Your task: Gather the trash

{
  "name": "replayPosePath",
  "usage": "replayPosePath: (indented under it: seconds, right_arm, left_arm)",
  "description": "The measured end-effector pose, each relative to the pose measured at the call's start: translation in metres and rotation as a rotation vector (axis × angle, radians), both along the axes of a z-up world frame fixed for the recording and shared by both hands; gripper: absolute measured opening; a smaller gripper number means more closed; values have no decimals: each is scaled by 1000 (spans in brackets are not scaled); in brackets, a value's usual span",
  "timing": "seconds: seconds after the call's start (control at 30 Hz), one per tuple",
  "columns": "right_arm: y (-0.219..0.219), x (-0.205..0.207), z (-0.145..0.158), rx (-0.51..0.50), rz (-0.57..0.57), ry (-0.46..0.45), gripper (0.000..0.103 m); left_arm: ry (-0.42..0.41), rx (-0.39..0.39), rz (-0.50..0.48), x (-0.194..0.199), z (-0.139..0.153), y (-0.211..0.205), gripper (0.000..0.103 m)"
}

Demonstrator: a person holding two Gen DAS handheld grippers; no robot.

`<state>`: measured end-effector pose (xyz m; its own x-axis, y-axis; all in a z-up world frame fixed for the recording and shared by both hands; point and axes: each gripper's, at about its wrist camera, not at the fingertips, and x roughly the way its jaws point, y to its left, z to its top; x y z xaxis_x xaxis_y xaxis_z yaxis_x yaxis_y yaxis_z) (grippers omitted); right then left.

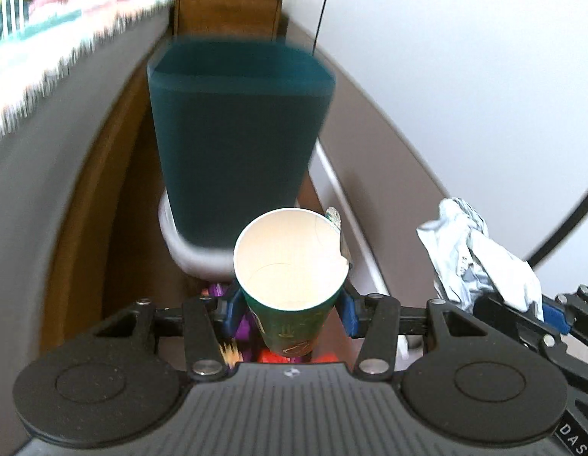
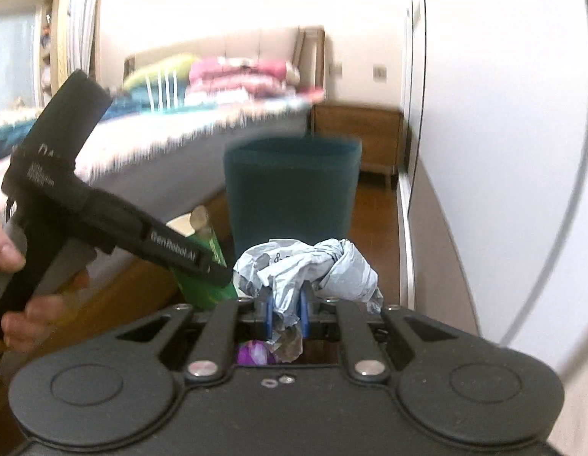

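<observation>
A green paper cup (image 1: 290,258), upright with its white inside showing, sits between the blue pads of my left gripper (image 1: 290,311), which is shut on its sides. Ahead and below stands a dark teal waste bin (image 1: 236,133), its open top blurred. My right gripper (image 2: 285,315) is shut on a crumpled pale grey wrapper (image 2: 313,266), with the same bin (image 2: 290,190) straight ahead. In the left wrist view the wrapper (image 1: 472,254) appears at the right. In the right wrist view, the left gripper (image 2: 202,262) and its green cup (image 2: 206,285) are at the left, held by a person's hand (image 2: 5,254).
A bed with a fringed cover (image 1: 46,76) runs along the left, close to the bin. A wooden nightstand (image 2: 358,136) stands behind the bin. A white wall (image 2: 503,114) closes the right side. Purple and orange items (image 1: 242,332) lie on the wooden floor below the grippers.
</observation>
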<state>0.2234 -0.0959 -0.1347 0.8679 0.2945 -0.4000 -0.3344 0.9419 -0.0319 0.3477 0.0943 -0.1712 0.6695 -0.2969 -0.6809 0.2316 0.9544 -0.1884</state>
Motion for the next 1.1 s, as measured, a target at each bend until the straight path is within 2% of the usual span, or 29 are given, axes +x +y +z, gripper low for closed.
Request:
replayPosePath:
  seconds: [0.17, 0.3, 0.43, 0.57, 0.77, 0.93, 1.1]
  right_arm:
    - [13, 43, 39, 8, 12, -69, 12]
    - [32, 82, 65, -37, 24, -102, 12]
    - [46, 113, 79, -4, 53, -73, 12]
    - [60, 148, 78, -6, 72, -57, 12]
    - [81, 189, 59, -39, 63, -24, 12]
    - [94, 228, 32, -82, 18, 52, 12]
    - [96, 257, 11, -70, -29, 128, 12]
  left_arm:
    - [-86, 11, 24, 28, 49, 10, 48]
    - [-162, -3, 60, 52, 88, 24, 48]
    - [-228, -1, 96, 82, 115, 31, 48]
    - [-281, 21, 117, 113, 133, 32, 48]
    - [-270, 40, 118, 156, 124, 27, 48]
    - [-215, 68, 105, 190, 94, 17, 48]
    - [-156, 111, 85, 219, 63, 6, 48]
